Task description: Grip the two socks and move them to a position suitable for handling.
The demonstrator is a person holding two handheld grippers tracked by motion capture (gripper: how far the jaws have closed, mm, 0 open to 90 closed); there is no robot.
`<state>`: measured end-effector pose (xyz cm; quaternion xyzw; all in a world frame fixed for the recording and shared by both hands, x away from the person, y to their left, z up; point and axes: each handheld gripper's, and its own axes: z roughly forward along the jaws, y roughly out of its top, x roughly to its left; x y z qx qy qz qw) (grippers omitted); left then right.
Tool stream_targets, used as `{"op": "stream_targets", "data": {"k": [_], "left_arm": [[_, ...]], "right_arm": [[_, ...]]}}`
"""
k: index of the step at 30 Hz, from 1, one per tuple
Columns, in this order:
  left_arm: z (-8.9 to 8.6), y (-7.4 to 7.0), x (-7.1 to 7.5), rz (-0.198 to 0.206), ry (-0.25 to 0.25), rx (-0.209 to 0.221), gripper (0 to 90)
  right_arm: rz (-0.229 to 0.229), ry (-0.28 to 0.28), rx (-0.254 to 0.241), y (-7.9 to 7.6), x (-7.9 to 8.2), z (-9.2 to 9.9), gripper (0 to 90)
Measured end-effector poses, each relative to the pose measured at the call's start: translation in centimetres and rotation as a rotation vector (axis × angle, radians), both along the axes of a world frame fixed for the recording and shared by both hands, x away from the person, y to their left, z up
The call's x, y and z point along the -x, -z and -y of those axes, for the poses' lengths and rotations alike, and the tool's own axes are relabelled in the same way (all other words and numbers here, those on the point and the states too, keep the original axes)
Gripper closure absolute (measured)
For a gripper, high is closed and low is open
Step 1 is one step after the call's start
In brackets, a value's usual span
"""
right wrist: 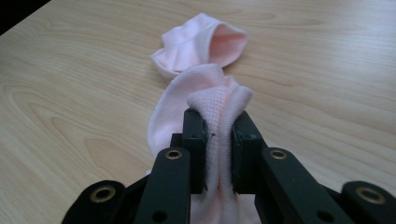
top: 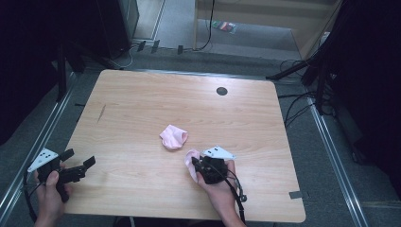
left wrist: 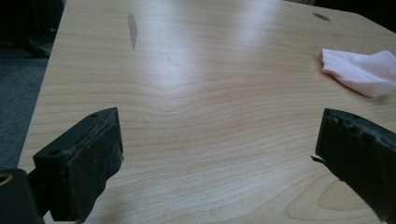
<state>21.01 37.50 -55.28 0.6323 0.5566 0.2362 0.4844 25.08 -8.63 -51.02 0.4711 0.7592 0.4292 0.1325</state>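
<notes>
Left gripper point(top: 79, 162) fingers spread wide; right gripper point(right wrist: 218, 135) fingers clamped.

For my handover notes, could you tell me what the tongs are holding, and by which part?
The right tongs pinch a pink sock by a bunched fold; the left tongs hold nothing.

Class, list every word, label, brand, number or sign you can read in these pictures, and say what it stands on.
None can be read: the table, both pink socks and the grippers bear no writing. The colourful packet on the floor is too small and blurred to read.
</notes>
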Motion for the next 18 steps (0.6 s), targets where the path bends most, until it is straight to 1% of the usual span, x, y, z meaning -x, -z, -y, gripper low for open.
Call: {"op": "stream_targets", "data": {"k": [1, 4, 5, 6, 8, 10, 11, 12, 14, 15, 17, 18], "left_arm": [[0.0, 0.0, 0.0, -0.001, -0.001, -0.004, 1.1], [0.0, 0.0, 0.0, 0.002, -0.001, -0.004, 1.1], [0.0, 0.0, 0.0, 0.000, -0.002, -0.002, 1.1], [0.0, 0.0, 0.0, 0.000, -0.002, 0.000, 1.1], [0.0, 0.0, 0.0, 0.001, -0.005, 0.001, 1.1], [0.0, 0.0, 0.0, 0.002, -0.025, 0.001, 1.1], [0.1, -0.1, 0.0, 0.006, -0.038, -0.016, 1.1], [0.1, -0.1, 0.0, 0.006, -0.038, -0.016, 1.1], [0.3, -0.3, 0.0, 0.002, -0.042, -0.049, 1.1], [0.4, -0.4, 0.1, 0.005, -0.044, -0.057, 1.1], [0.9, -1.2, 0.3, 0.013, -0.071, -0.086, 1.4], [1.2, -1.7, 0.4, 0.023, -0.085, -0.092, 1.4]], "right_arm": [[0.002, -0.004, -0.023, 0.1, 0.1, -0.3, 71.4], [0.013, -0.014, -0.076, 0.0, 0.0, -0.6, 48.3], [0.016, -0.014, -0.083, -0.1, 0.0, -0.5, 43.0], [0.018, -0.012, -0.082, -0.2, 0.1, -0.4, 40.5], [0.024, -0.013, -0.076, -0.4, 0.2, 0.0, 38.8], [0.019, -0.005, -0.068, -0.3, 0.4, 0.4, 38.6], [-0.003, -0.006, -0.084, -0.1, 0.6, 1.0, 39.1], [-0.003, -0.006, -0.084, -0.1, 0.6, 1.0, 39.1], [-0.006, 0.000, -0.077, 0.0, 0.9, 1.4, 39.6], [-0.003, 0.001, -0.076, 0.2, 1.1, 1.6, 39.9], [-0.013, -0.004, -0.081, 0.1, 1.4, 2.2, 40.8], [-0.013, -0.004, -0.081, 0.1, 1.4, 2.2, 40.8]]}}
